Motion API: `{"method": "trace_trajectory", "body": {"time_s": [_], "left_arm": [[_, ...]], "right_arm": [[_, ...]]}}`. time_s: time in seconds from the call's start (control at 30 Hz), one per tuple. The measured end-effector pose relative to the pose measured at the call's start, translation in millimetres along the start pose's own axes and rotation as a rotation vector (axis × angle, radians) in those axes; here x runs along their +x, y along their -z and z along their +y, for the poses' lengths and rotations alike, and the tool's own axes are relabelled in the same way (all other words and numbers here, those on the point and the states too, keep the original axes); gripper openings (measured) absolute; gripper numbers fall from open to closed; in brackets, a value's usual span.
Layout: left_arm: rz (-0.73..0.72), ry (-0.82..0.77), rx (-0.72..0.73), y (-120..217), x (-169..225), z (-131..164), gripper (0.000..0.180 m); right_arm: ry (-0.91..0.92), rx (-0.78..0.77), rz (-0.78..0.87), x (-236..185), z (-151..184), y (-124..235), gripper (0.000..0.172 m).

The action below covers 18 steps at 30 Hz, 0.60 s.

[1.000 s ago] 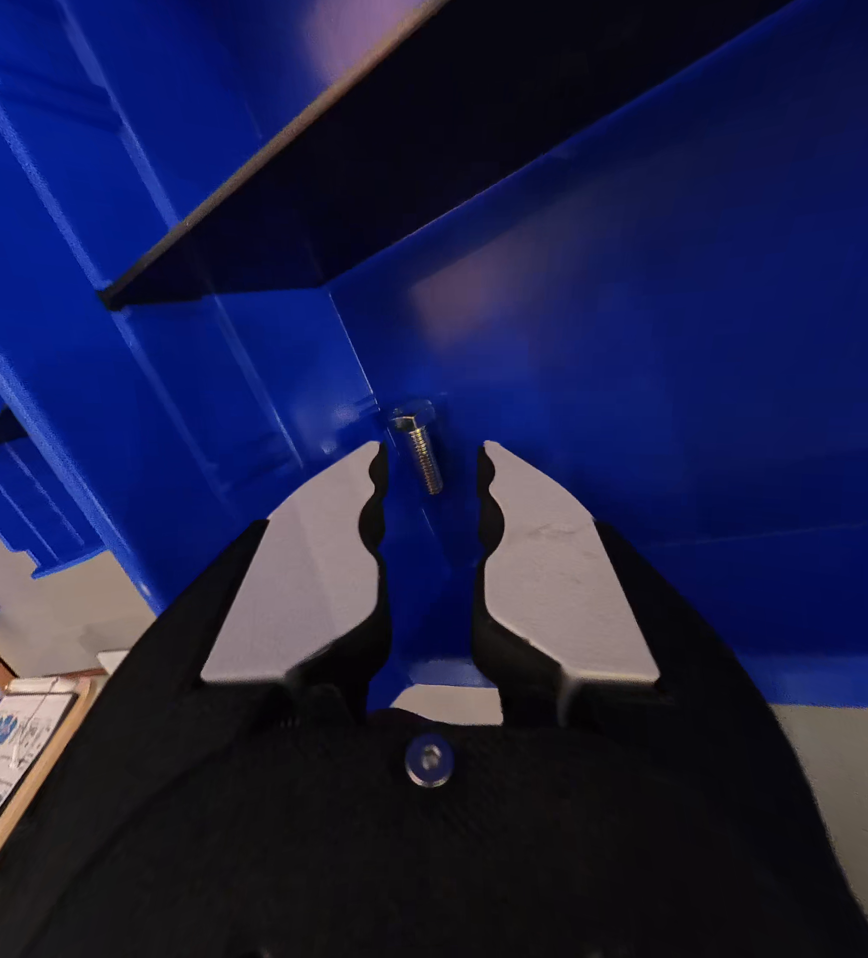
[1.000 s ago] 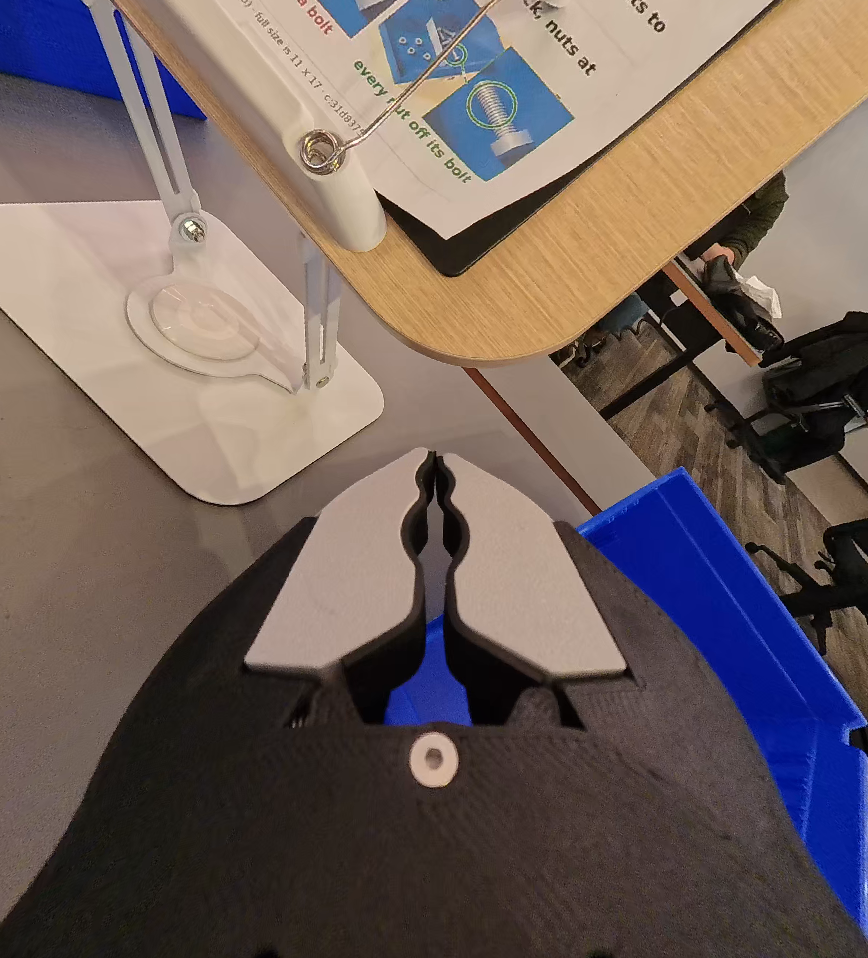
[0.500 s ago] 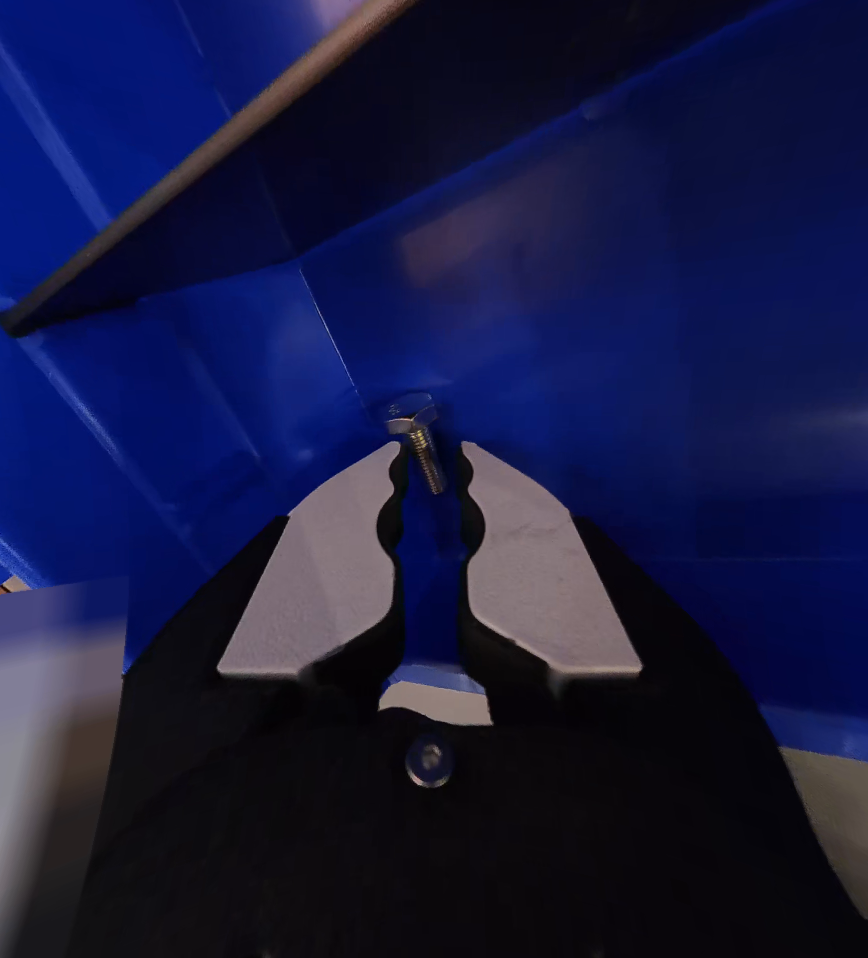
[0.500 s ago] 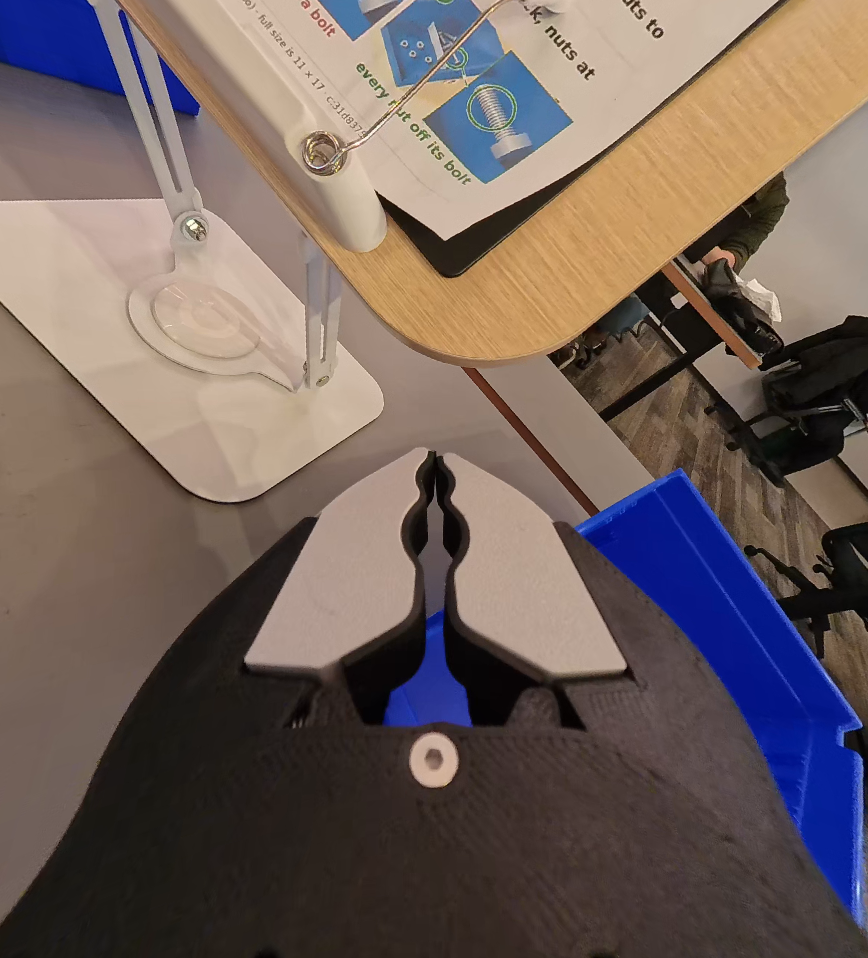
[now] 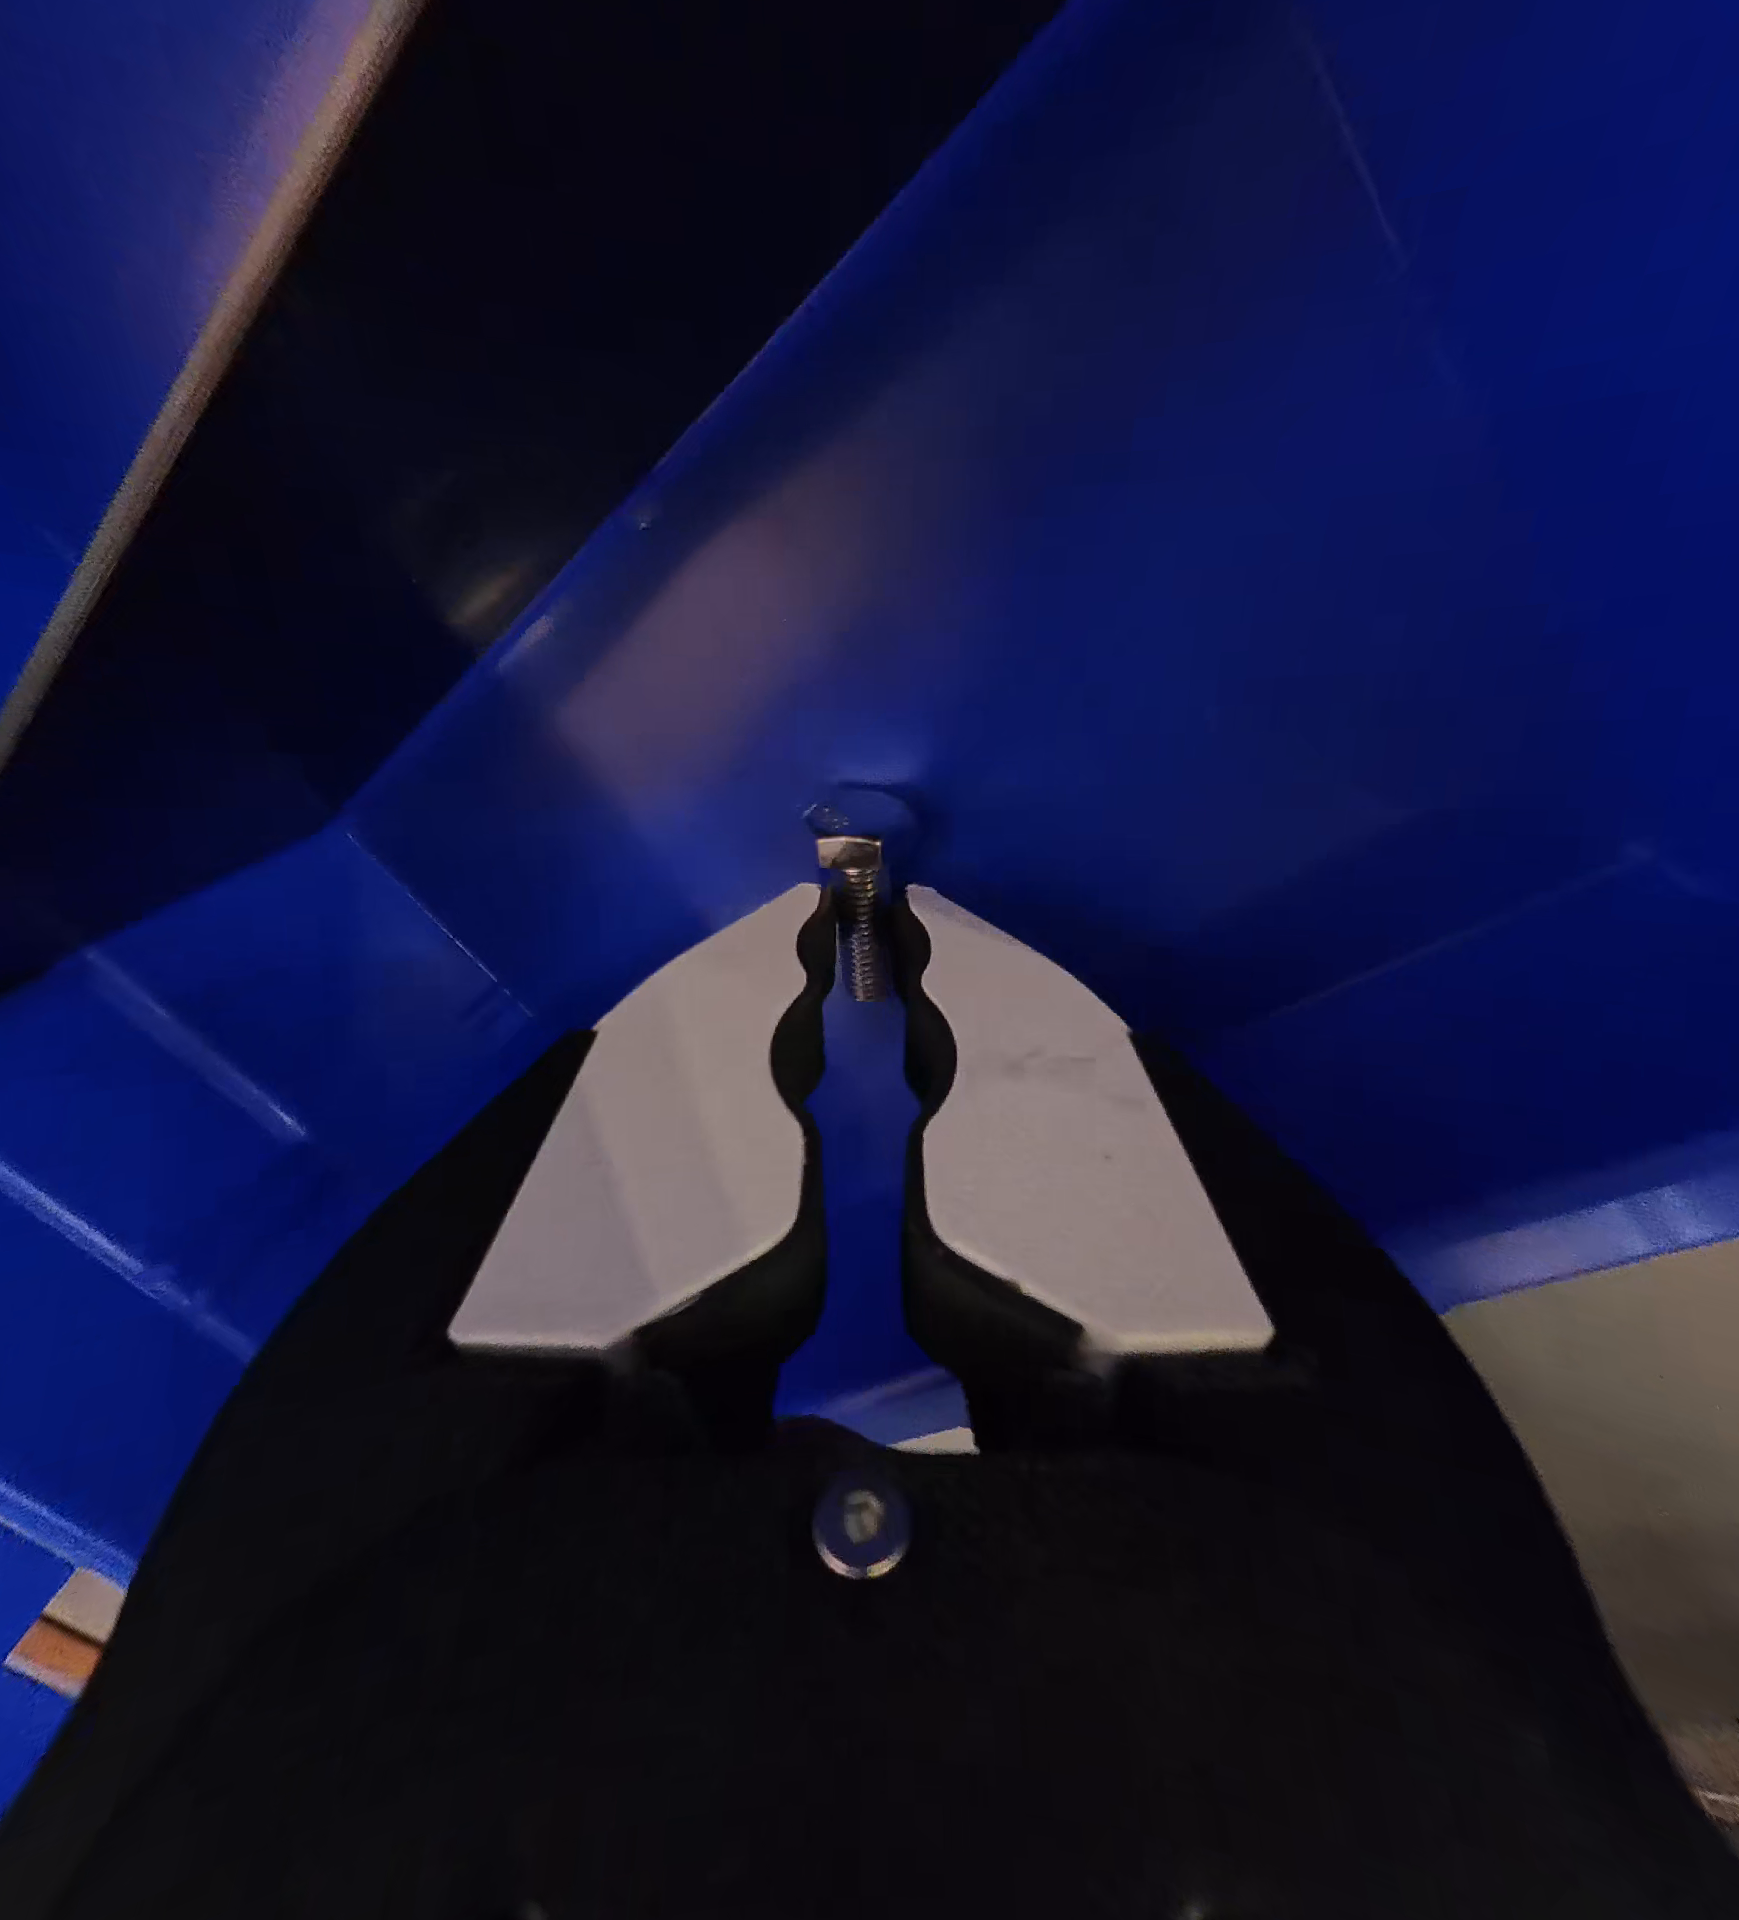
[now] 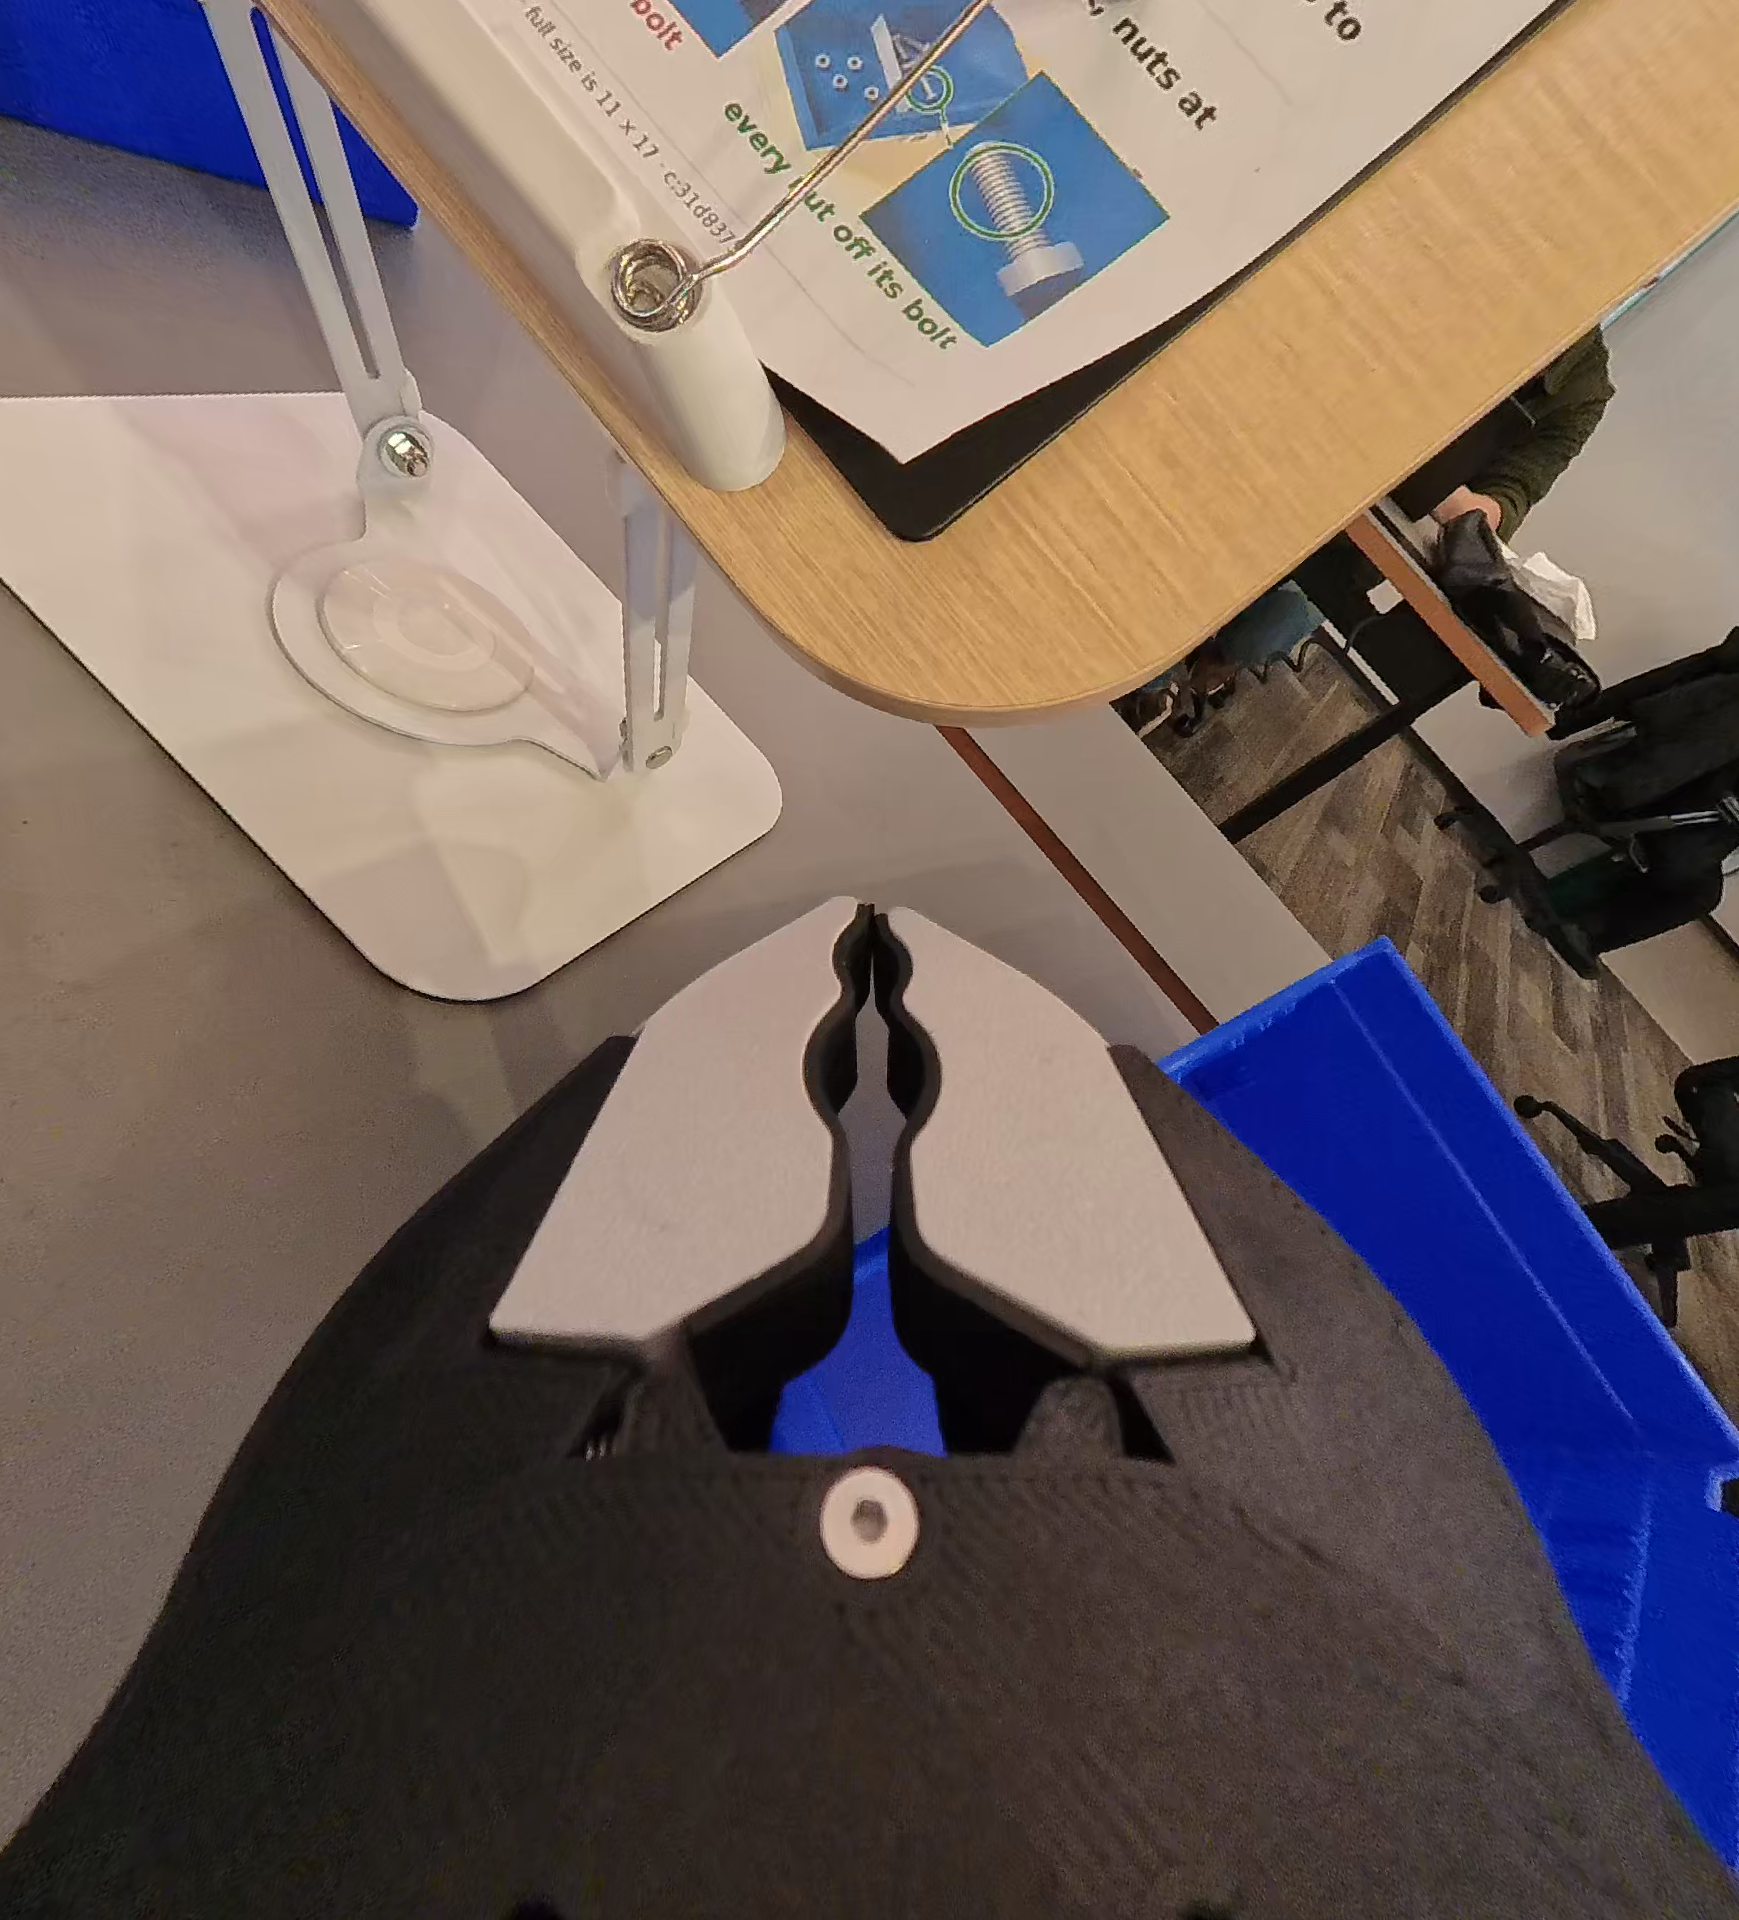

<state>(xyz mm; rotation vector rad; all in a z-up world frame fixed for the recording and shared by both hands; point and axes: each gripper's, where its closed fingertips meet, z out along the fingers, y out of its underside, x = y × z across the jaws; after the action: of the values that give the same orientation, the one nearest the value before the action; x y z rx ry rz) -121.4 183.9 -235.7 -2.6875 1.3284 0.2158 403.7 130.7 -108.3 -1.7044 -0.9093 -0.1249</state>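
Pretty cramped on the left: left gripper (image 5: pixel 863 940) deep inside the blue bin (image 5: pixel 1260 520), pads clamped on the silver bolt (image 5: pixel 857 935), bolt head hard against the bin wall, so zero room ahead. Dark divider panel (image 5: pixel 449 364) boxing in the upper left.

Way more space on the right. Right gripper (image 6: pixel 870 940) pinched shut on nothing over bare grey tabletop (image 6: pixel 65 1143). White stand base (image 6: pixel 169 582) ahead-left, tilted wooden board (image 6: pixel 1156 540) overhanging above, second blue bin (image 6: pixel 1467 1247) crowding the right side.
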Motion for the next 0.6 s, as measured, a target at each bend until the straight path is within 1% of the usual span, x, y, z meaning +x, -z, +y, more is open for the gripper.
{"method": "trace_trajectory", "body": {"time_s": [0.07,0.13,0.2,0.27,0.3,0.33,0.5,0.6], "left_arm": [[0.002,-0.005,-0.021,0,-2,0,0.015],[0.025,-0.02,-0.031,0,0,0,0.01],[0.017,-0.012,-0.044,1,-2,0,0.016],[0.113,-0.013,-0.023,2,9,-4,0.022],[0.122,-0.03,-0.014,1,11,-5,0.013],[0.133,-0.028,-0.017,2,13,-5,0.011],[0.129,-0.033,0.007,3,14,-5,0.01],[0.07,-0.013,0.085,20,7,-7,0.009]], "right_arm": [[0.001,-0.002,-0.001,0,0,0,0.0],[0.002,0.0,0.002,0,0,1,0.0],[-0.002,0.002,0.003,1,0,1,0.0],[-0.005,0.003,0.001,2,0,1,0.0],[-0.006,0.004,0.0,2,0,2,0.0],[-0.005,0.004,0.0,2,0,2,0.0],[-0.007,0.009,0.005,3,0,3,0.0],[-0.009,0.012,0.005,4,0,4,0.0]]}}
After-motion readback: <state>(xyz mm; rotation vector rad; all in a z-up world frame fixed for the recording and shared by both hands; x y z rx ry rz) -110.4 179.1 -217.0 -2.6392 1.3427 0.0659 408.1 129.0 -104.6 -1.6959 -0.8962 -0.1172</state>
